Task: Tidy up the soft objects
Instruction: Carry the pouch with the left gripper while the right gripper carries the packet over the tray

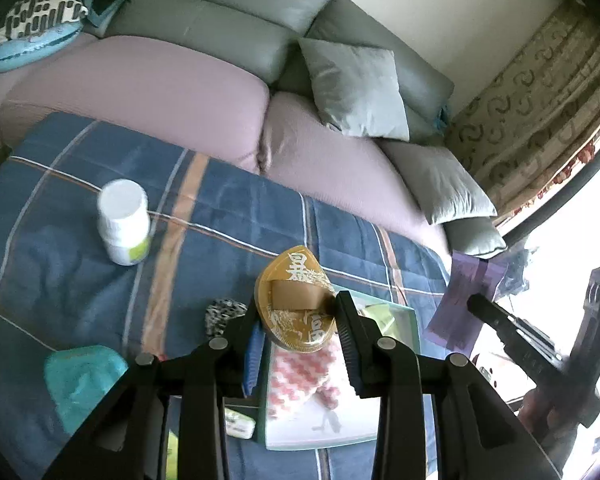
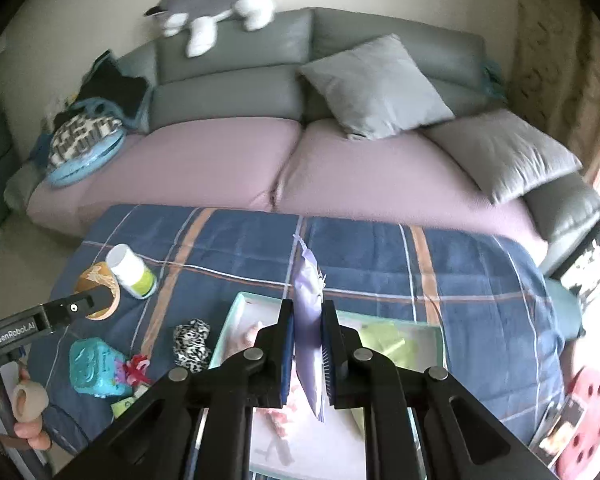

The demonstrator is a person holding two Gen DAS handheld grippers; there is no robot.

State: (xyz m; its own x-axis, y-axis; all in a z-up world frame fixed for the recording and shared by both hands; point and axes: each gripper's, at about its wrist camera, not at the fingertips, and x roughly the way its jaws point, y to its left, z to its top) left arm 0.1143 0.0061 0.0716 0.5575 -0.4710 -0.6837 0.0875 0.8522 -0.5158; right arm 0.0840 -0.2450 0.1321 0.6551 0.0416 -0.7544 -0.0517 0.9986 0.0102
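Left gripper (image 1: 300, 320) pinches a gold ingot toy (image 1: 296, 300) above the tray (image 1: 414, 320). Right gripper (image 2: 307, 344) clamps a lilac pouch (image 2: 310, 320). Plush husky (image 2: 216, 12) appears whole only in the right view.

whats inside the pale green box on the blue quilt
The box holds a pink-and-white patterned cloth and something yellow-green. The right gripper and its purple pouch cover the middle, so the rest is hidden.
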